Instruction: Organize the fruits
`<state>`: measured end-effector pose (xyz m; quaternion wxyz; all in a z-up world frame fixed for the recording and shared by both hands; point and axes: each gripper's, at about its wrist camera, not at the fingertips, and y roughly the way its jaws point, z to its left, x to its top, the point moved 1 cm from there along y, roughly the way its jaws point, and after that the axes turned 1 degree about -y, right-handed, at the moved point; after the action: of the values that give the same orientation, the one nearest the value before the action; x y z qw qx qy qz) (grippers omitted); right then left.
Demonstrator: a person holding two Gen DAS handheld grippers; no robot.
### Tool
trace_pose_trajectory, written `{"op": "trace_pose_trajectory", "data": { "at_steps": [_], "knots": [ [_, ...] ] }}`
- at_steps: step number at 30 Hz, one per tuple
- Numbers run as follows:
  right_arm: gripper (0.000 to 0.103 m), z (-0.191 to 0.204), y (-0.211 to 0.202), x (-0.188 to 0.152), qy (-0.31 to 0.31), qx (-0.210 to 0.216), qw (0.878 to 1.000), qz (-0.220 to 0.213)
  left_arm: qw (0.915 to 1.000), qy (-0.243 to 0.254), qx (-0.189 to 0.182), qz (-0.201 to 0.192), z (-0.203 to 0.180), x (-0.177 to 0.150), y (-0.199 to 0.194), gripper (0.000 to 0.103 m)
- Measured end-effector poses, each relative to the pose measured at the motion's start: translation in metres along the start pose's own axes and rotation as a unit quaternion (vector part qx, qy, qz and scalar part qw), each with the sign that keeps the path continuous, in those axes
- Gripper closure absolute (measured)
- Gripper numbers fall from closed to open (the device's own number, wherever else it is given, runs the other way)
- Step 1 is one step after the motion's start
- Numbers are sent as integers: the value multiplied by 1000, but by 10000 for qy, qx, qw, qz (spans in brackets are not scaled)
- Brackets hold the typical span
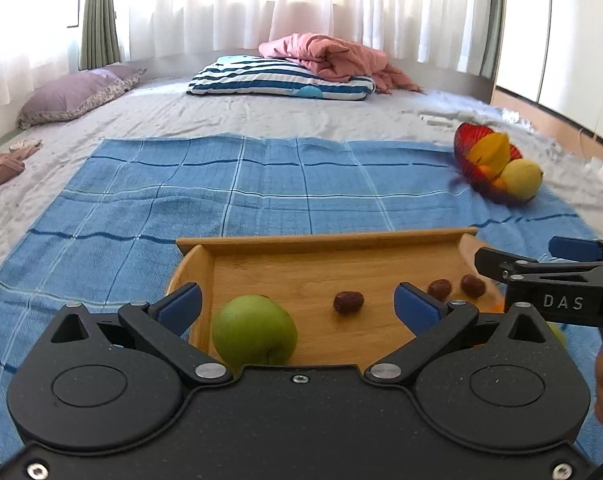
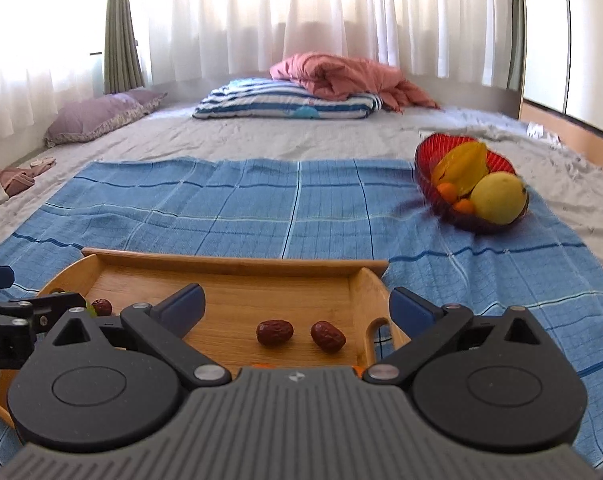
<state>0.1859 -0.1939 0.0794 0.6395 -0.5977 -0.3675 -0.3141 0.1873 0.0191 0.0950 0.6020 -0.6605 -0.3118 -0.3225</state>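
A: What sits on the blue checked woven cloth (image 1: pixel 229 184)?

B: A shallow bamboo tray (image 2: pixel 229 270) with smooth raised walls and a slotted handle. On its floor lie three wrinkled dark-red dates (image 1: pixel 348 302) and a round, glossy green apple (image 1: pixel 254 330) at the tray's left end.

A: And beyond the tray?

B: To its far right, a ribbed red translucent bowl (image 2: pixel 427 152). It holds a waxy yellow star fruit (image 2: pixel 459 166), a smooth yellow mango (image 2: pixel 497 198) and small oranges (image 2: pixel 447 191).

A: The tools?

B: The left gripper (image 1: pixel 297 304) hangs over the tray's near left, jaws spread wide around the apple, not touching it. The right gripper (image 2: pixel 297 306) hangs over the tray's near right, jaws wide and holding nothing, two dates between them.
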Motion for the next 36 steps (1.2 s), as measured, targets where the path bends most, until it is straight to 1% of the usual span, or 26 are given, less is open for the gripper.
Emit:
{"op": "trace_pose_trajectory", "data": {
  "at_steps": [6, 15, 22, 36],
  "knots": [
    [0, 2, -19, -2, -17, 58, 9997, -224, 9999, 1, -50, -104, -1, -9, -19, 1],
    [0, 9, -40, -11, -153, 22, 9988, -469, 9999, 68, -98, -81, -8, -25, -32, 0],
    [0, 10, -50, -24, -137, 6, 9986, -506, 9998, 163, -95, -99, -12, -38, -41, 0],
    [0, 11, -60, -49, -166, -209, 9981, -563, 9995, 255, -126, -113, -19, -59, -52, 1]
  ]
}}
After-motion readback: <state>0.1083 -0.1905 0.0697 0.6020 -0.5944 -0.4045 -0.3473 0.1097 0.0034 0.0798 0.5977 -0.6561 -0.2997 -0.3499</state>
